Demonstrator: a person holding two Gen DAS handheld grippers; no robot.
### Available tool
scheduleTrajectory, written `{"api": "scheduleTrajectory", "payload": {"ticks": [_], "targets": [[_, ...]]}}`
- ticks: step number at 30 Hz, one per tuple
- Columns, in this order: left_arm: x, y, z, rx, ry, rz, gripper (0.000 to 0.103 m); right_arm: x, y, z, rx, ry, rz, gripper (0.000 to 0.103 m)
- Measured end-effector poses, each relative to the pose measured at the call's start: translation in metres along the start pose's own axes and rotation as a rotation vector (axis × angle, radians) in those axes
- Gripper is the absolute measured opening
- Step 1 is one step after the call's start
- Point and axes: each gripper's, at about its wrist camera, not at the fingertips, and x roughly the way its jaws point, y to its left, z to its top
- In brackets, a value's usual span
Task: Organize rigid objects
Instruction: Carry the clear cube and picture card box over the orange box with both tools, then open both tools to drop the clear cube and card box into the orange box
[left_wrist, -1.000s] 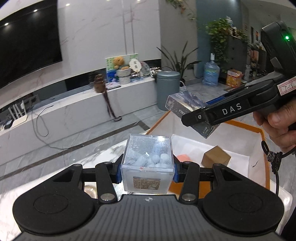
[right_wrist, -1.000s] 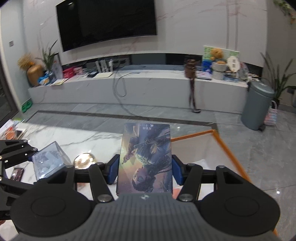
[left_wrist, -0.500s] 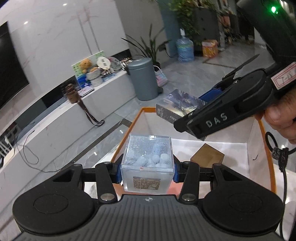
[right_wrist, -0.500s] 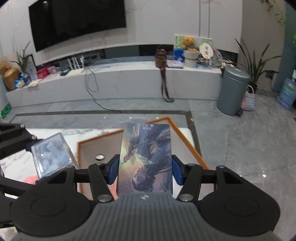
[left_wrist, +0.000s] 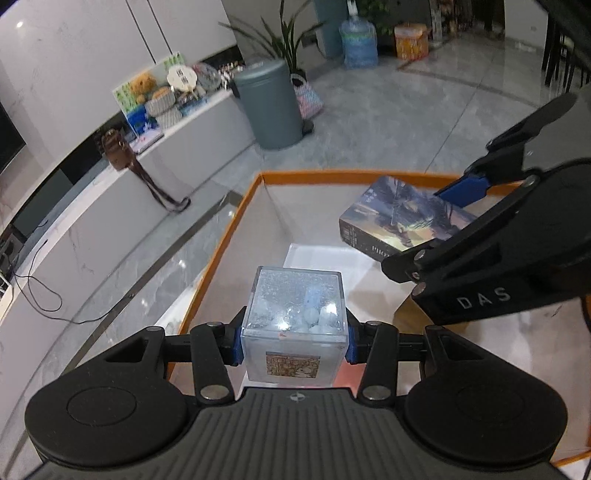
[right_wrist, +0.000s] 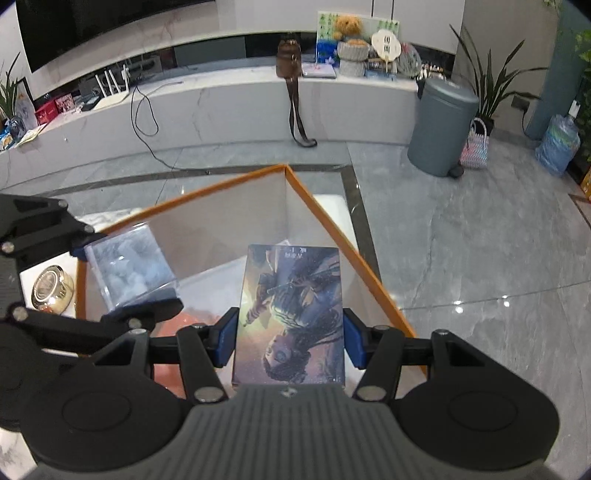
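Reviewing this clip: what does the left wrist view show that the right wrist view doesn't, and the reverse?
Only the left wrist view shows the orange carton on the far floor. Only the right wrist view shows the gold round object on the table beside the box, and the television. Both show the clear cube in the left hand-held gripper, the illustrated box in the right hand-held gripper, the orange-rimmed box and the grey bin.

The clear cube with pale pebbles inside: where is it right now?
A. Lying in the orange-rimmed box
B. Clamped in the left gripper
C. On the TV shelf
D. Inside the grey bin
B: the left gripper's blue pads press both sides of the cube, above the box.
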Motion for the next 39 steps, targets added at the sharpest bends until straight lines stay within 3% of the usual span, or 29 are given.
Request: {"api": "scheduleTrajectory", "payload": {"ticks": [19, 32, 39], "targets": [[0.051, -0.021, 0.006, 0.216, 0.182, 0.128, 0.055, 0.036, -0.001, -0.002, 0.099, 0.055, 0.009, 0.057], [0.059, -0.001, 0.012, 0.142, 0.203, 0.094, 0.065, 0.053, 0.000, 0.000, 0.091, 0.101, 0.023, 0.057], [0.054, 0.002, 0.012, 0.132, 0.193, 0.087, 0.065, 0.048, -0.001, 0.001, 0.103, 0.075, 0.028, 0.056]]}}
